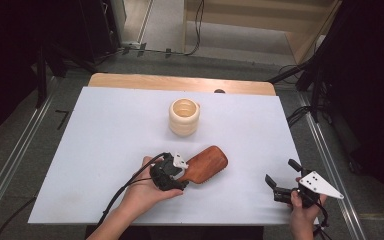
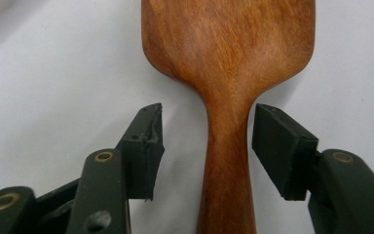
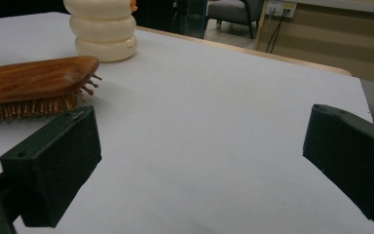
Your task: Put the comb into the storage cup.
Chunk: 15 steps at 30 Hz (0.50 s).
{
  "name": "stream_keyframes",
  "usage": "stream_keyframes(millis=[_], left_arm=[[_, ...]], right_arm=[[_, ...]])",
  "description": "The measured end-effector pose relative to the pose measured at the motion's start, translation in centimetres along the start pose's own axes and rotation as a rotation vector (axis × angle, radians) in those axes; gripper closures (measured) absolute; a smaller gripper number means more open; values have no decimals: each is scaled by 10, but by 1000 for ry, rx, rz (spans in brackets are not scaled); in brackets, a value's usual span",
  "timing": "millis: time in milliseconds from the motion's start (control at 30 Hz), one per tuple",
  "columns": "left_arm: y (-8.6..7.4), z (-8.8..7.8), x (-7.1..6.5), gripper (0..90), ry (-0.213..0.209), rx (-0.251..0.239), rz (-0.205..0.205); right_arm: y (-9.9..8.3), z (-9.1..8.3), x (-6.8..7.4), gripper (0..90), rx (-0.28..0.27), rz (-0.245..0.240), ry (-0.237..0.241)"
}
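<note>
A brown wooden hairbrush (image 1: 207,162) lies bristles down on the white sheet, with its handle pointing toward the person. My left gripper (image 1: 172,172) is down over that handle. In the left gripper view the handle of the hairbrush (image 2: 229,48) runs up between the jaws of the left gripper (image 2: 207,131). There is a clear gap at the left pad (image 2: 146,146), and the right pad (image 2: 277,146) stands just beside the wood. My right gripper (image 1: 280,171) rests low at the sheet's front right, open with nothing between its jaws. In its own view the right gripper (image 3: 199,141) faces the hairbrush (image 3: 34,80).
A cream ribbed cup (image 1: 184,116) stands upright behind the brush, also visible as the cup (image 3: 104,29) in the right gripper view. The white sheet (image 1: 105,140) covers a wooden table (image 1: 180,82). Dark stands and cables flank the table.
</note>
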State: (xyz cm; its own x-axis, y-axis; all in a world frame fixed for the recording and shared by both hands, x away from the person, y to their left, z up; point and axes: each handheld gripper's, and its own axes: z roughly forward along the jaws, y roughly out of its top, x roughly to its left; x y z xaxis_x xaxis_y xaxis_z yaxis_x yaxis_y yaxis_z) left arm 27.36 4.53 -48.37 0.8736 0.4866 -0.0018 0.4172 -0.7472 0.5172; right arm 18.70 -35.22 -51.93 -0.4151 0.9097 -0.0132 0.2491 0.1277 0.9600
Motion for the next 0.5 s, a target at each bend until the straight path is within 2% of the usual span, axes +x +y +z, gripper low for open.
stream_keyframes(millis=[100, 133, 500], left_arm=[[0, 2, 0, 506, 0, 10, -4], [1, 4, 0, 549, -11, 15, -5], [4, 7, -2, 659, -5, 25, 3]], right_arm=[[0, 0, 0, 0, -1, 0, 0], [0, 0, 0, 0, 0, 1, 1], [0, 0, 0, 0, 0, 10, 2]])
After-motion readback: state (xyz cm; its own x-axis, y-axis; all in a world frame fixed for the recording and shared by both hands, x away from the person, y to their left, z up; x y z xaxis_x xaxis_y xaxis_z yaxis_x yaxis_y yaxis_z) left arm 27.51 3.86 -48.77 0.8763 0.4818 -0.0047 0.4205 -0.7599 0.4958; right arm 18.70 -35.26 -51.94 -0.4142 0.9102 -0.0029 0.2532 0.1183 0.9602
